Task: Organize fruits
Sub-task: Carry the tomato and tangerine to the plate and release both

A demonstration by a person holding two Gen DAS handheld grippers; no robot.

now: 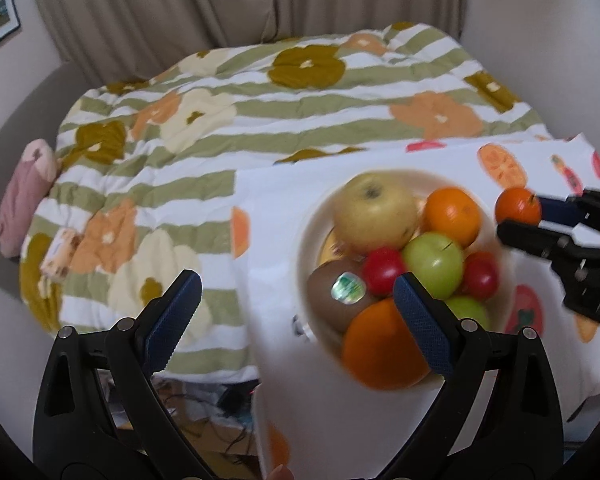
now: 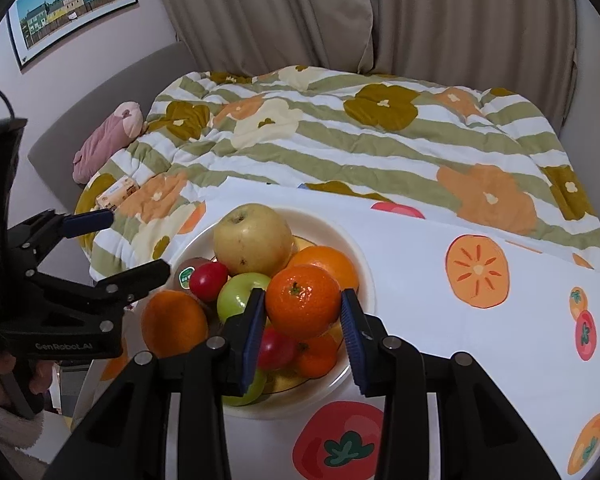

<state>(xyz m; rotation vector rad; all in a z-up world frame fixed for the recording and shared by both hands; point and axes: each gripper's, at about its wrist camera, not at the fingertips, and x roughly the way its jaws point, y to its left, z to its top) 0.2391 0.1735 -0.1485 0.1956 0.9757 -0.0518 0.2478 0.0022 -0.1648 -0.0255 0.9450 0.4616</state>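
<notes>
The right hand-held gripper (image 2: 303, 322) has a mandarin (image 2: 303, 307) clamped between its blue pads, held just above the fruit bowl (image 2: 362, 264) in the middle of the frame. The left hand-held gripper (image 2: 134, 240) sits spread wide and holding nothing, at the bowl's left edge. The bowl's on a fruit-print cloth (image 2: 480, 340) over the counter.

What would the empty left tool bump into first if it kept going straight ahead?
Probably the flowery blanket on the bed. The left tool is open and holds nothing; the fruit bowl sits just to its right, so its right finger might brush it. Depth is hard to judge.
</notes>
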